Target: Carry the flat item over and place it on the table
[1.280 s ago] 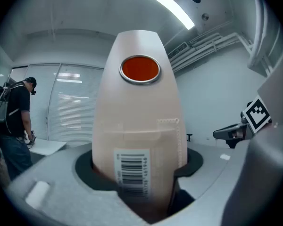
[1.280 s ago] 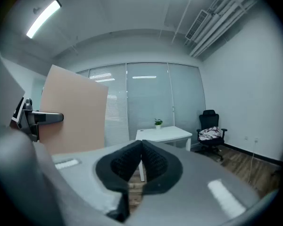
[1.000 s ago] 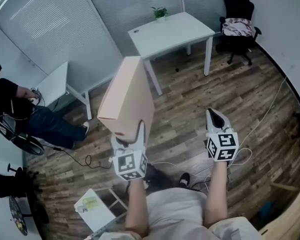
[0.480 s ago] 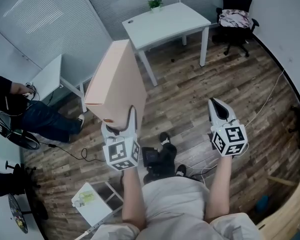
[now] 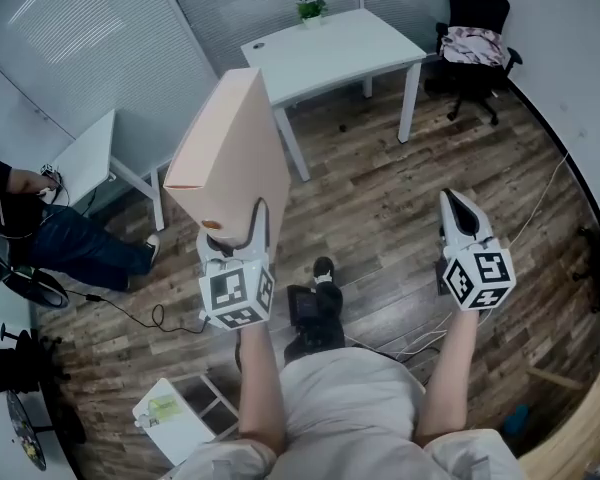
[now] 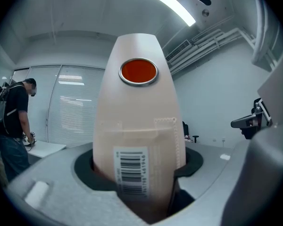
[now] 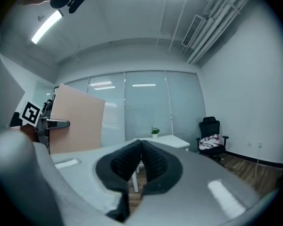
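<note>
A flat pale-pink box file [image 5: 232, 153] stands upright in the air, with my left gripper [image 5: 236, 240] shut on its lower end. In the left gripper view the box file [image 6: 137, 126] fills the middle, showing a barcode label and a red-centred ring hole. My right gripper [image 5: 456, 211] is held apart to the right, shut with nothing in it; its jaws [image 7: 141, 161] meet. From the right gripper view the box file [image 7: 77, 119] shows at the left. A white table [image 5: 330, 53] with a small potted plant [image 5: 310, 8] stands ahead.
A black office chair [image 5: 473, 28] with cloth on it stands at the far right. A second white table [image 5: 90, 163] and a seated person [image 5: 40, 223] are at the left. Cables [image 5: 130, 308] run across the wooden floor. A small white stand [image 5: 180, 418] is near my feet.
The box file and left gripper have risen slightly in the view and the white table has come a little nearer. The right gripper has shifted right and down.
</note>
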{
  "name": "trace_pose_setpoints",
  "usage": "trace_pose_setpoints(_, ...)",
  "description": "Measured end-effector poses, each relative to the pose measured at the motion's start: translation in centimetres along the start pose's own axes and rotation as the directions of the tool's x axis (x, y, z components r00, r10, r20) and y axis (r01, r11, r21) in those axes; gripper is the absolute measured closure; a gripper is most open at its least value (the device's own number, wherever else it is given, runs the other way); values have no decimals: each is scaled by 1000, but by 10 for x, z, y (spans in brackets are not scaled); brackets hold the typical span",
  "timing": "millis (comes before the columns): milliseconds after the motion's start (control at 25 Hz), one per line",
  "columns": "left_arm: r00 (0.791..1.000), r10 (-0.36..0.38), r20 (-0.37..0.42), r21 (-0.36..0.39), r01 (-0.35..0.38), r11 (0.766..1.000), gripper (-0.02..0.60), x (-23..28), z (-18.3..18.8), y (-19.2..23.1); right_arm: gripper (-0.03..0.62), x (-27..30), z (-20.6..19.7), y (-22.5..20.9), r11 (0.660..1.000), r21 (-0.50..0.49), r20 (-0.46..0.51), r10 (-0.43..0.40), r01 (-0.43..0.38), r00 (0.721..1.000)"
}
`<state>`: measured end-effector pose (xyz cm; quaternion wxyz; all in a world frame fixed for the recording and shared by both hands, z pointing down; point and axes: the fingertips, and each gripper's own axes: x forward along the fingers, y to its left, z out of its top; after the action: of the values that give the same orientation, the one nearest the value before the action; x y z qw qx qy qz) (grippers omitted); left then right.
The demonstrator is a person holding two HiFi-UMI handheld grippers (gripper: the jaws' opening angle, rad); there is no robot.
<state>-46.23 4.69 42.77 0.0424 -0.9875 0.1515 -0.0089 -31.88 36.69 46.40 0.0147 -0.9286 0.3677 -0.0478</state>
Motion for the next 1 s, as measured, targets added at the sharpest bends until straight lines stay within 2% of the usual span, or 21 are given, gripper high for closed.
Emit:
trace_pose_setpoints(160, 999, 7, 44, -12, -7, 1000, 278, 54, 10, 15, 592, 53, 20, -18, 1000, 12, 40, -16, 16, 999)
trace_pose_setpoints(520, 998, 23, 52, -10, -22, 1000, 278, 155, 16, 54, 592, 158, 49, -22, 1000, -12, 56, -13, 14, 998)
trace_pose_setpoints(680, 994, 82, 68, -38, -80, 996, 278, 206, 10, 86, 592, 220, 50, -20, 1000, -21, 30, 20, -19, 999)
trace_pose_setpoints(800, 994, 102, 47, -66, -99, 993, 278, 244, 6, 110, 592, 262, 58, -19, 998, -38, 16, 46, -46, 999)
trace_pose_setpoints(1000, 991, 136, 11, -62, -135, 989, 278, 295, 1, 146, 592, 323, 77, -22, 998, -18, 36, 63, -62, 997)
